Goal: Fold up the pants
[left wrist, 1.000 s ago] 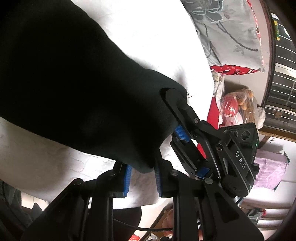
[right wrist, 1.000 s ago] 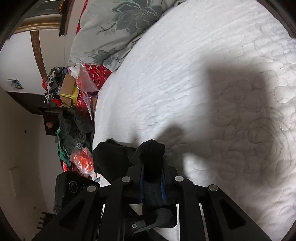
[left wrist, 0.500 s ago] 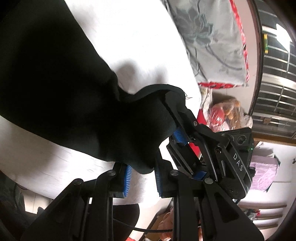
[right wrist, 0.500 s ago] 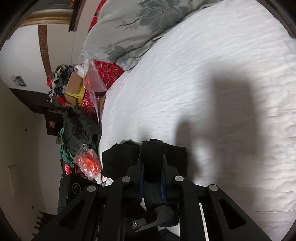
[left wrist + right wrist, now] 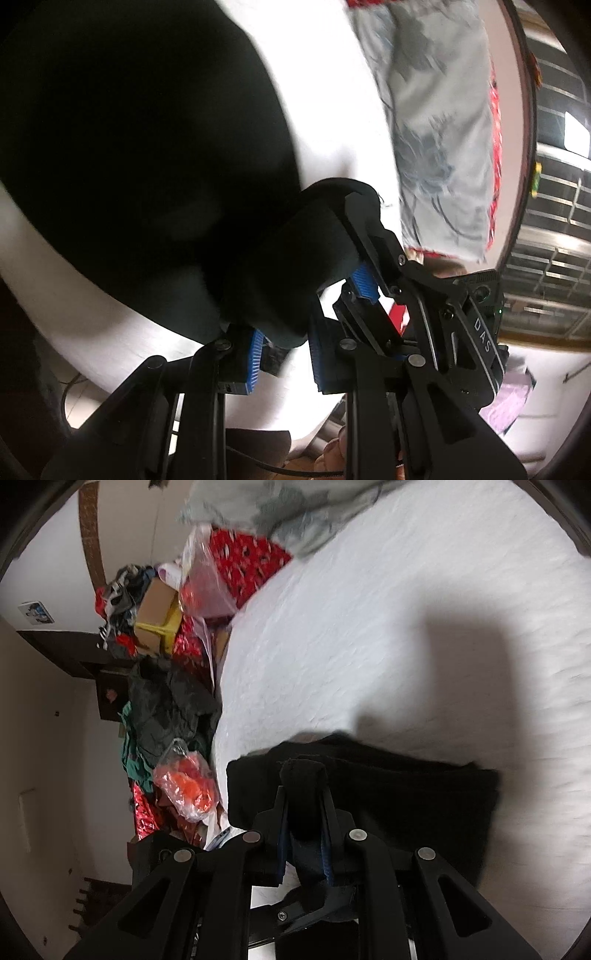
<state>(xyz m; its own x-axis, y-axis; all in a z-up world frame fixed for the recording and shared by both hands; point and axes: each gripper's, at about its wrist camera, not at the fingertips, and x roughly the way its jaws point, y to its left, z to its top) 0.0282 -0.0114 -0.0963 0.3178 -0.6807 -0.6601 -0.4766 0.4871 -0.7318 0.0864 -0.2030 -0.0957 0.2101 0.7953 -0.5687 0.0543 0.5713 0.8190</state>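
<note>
Black pants (image 5: 140, 155) lie on a white quilted bed (image 5: 388, 609). My left gripper (image 5: 282, 343) is shut on one end of the black cloth, which bunches between its blue pads. My right gripper (image 5: 369, 266) is seen beside it in the left wrist view, shut on the same end. In the right wrist view my right gripper (image 5: 304, 805) pinches a fold of the pants (image 5: 406, 797), which hang dark below it over the bed. Both views are blurred by motion.
A grey floral pillow (image 5: 439, 122) lies at the bed's head. Beside the bed is a heap of clothes (image 5: 166, 709), a cardboard box (image 5: 157, 616) and plastic bags (image 5: 188, 786). A barred window (image 5: 554, 184) is at the right.
Both grippers have carried the held end of the pants across the bed toward the pillow. More black cloth now shows under the right gripper.
</note>
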